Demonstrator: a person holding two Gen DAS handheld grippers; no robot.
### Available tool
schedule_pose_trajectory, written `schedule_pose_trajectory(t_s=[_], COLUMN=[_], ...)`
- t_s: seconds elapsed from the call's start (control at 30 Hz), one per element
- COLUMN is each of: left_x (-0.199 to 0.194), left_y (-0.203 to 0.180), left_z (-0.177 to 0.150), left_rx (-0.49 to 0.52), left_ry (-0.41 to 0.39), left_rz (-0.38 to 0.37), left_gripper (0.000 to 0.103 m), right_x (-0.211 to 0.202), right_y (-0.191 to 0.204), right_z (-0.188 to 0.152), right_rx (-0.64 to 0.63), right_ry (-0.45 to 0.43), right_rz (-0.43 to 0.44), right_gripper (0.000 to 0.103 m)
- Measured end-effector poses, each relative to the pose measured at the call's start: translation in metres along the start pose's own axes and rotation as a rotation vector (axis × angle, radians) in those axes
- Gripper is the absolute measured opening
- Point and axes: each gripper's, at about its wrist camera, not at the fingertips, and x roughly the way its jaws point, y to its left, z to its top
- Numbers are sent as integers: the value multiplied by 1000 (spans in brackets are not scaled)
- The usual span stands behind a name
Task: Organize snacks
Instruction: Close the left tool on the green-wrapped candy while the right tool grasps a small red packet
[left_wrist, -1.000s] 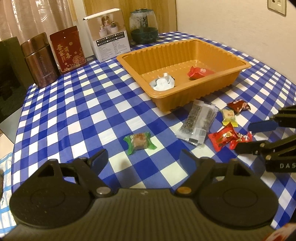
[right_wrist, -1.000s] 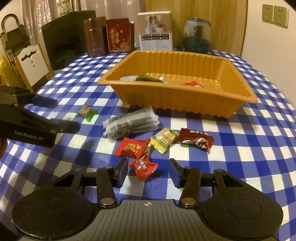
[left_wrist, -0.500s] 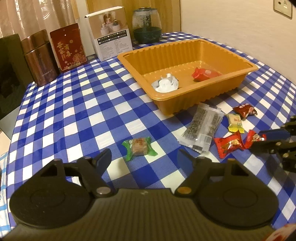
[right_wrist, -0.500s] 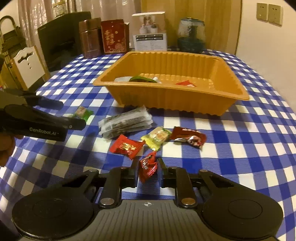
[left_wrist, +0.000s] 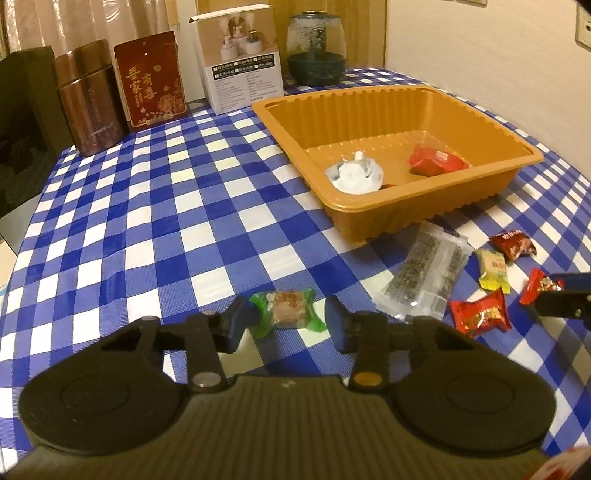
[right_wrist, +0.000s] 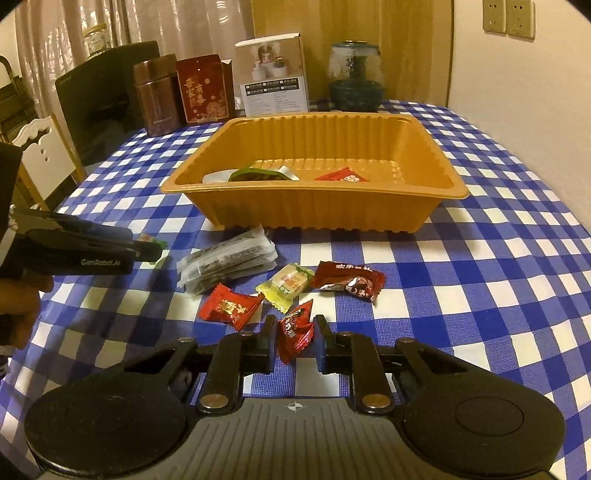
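Observation:
An orange tray on the checked table holds a white snack, a red packet and a green one. My left gripper is open, its fingers on either side of a green-wrapped candy on the cloth. My right gripper is shut on a small red candy, lifted slightly off the cloth. Loose on the table lie a seaweed pack, a red candy, a yellow candy and a dark red candy.
At the table's back stand a brown canister, a red box, a white box and a glass jar. A dark chair and a white chair back are at the left.
My right gripper closed on the small red candy and raised it. My left gripper moved forward until its open fingers flank the green candy.

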Motion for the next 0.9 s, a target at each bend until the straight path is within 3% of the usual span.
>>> schedule_pose_trajectory(t_s=[0.07, 0.23, 0.6, 0.9], left_x=[3, 1, -42, -67], left_y=[0, -1, -12, -42], left_z=[0, -2, 3, 35], left_rx=[-5, -2, 2, 30], left_ry=[5, -1, -18, -68], left_rz=[-3, 3, -26, -56], left_gripper=[30, 23, 22, 22], right_x=[1, 1, -14, -33], right_y=[-1, -3, -7, -24], right_z=[0, 2, 11, 40], right_rx=[6, 19, 36, 60], right_ry=[1, -3, -57, -147], right_rz=[1, 0, -5, -14], right_gripper=[20, 20, 20, 20])
